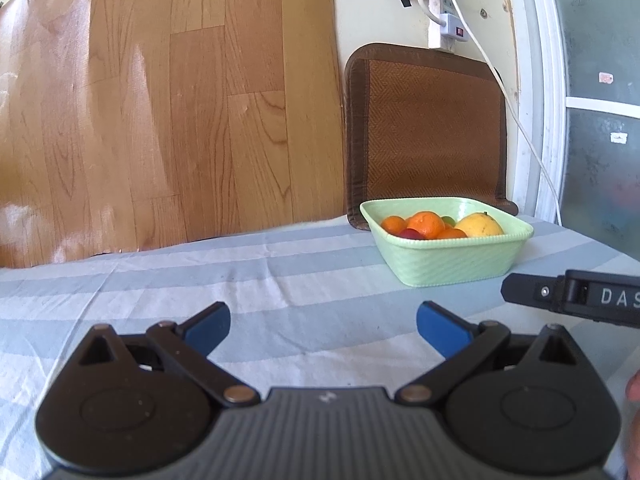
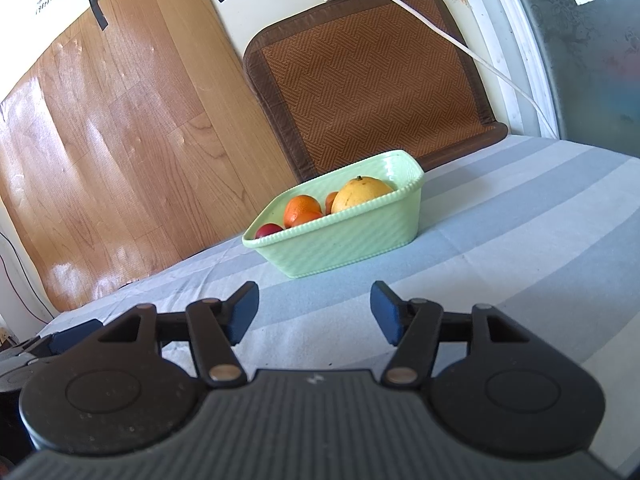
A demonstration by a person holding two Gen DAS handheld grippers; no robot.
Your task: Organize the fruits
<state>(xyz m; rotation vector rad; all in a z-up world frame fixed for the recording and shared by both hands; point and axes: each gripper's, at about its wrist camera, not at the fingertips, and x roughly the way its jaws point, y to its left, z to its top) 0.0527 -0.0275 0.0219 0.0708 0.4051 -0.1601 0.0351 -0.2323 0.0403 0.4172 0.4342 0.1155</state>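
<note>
In the left wrist view, the left tool [image 1: 323,322] gapes wide and empty over the striped counter [image 1: 200,280]; the green basket [image 1: 452,260] of fruits [image 1: 428,224] sits ahead, to the right. In the right wrist view, the right tool [image 2: 314,312] is likewise spread, holding nothing, basket [image 2: 340,240] straight ahead.

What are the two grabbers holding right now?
Nothing. The left gripper and right gripper are both open and empty. All the fruit sits in the green basket.
</note>
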